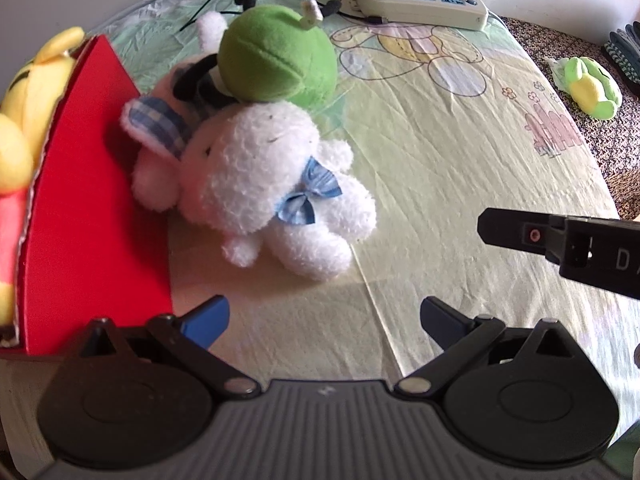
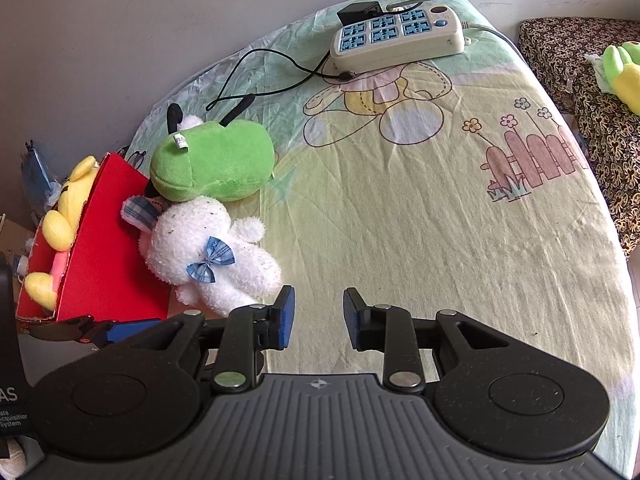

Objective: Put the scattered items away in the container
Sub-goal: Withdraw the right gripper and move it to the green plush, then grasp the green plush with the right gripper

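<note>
A white plush bunny (image 1: 272,184) with a blue bow lies on the cartoon-print sheet, against the side of a red box (image 1: 92,200). A green plush (image 1: 276,56) rests on its head end. A yellow plush (image 1: 28,92) is inside the box. My left gripper (image 1: 326,318) hangs open just in front of the bunny, with nothing between its blue pads. In the right wrist view the bunny (image 2: 208,252), green plush (image 2: 212,160) and box (image 2: 104,248) sit to the left. My right gripper (image 2: 319,316) is narrowly open over bare sheet, holding nothing.
A white power strip (image 2: 396,36) with a black cable (image 2: 272,56) lies at the far side of the sheet. A small green and yellow plush (image 2: 624,72) sits on a patterned cushion (image 2: 580,40) at the right. A grey wall runs behind.
</note>
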A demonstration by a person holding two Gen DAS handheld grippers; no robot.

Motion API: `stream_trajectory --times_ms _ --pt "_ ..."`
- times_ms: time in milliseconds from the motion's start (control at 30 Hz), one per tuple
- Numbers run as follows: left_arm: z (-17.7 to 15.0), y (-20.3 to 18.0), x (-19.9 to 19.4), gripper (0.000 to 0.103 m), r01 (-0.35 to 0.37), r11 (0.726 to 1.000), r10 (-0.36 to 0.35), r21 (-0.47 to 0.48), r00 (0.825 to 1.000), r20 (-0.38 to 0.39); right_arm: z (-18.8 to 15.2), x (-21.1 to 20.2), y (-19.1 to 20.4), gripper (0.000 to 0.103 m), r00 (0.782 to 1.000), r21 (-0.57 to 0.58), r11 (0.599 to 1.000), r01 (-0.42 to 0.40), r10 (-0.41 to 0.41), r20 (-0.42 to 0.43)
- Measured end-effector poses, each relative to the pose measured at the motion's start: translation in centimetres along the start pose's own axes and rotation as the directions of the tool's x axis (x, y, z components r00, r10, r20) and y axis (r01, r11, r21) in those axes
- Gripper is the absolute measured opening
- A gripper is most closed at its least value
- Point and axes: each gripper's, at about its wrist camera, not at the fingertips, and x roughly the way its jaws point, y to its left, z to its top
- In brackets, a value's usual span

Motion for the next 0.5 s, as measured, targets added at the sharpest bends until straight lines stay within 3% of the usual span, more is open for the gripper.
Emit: stream_trajectory --times_ms 233,500 --pt "0.9 -0.5 1.5 0.101 -0.010 1.000 0.011 0.019 1.000 -0.014 1.5 0.7 0.2 0.032 1.000 -0.034 0.999 -0.013 0.013 -0.014" --pt "2.2 -0.2 3.1 0.100 0.015 1.000 -0.015 0.003 0.999 -0.033 5.7 1.7 1.3 0.036 0.998 -0.071 0.996 -0.059 0.058 -0.014"
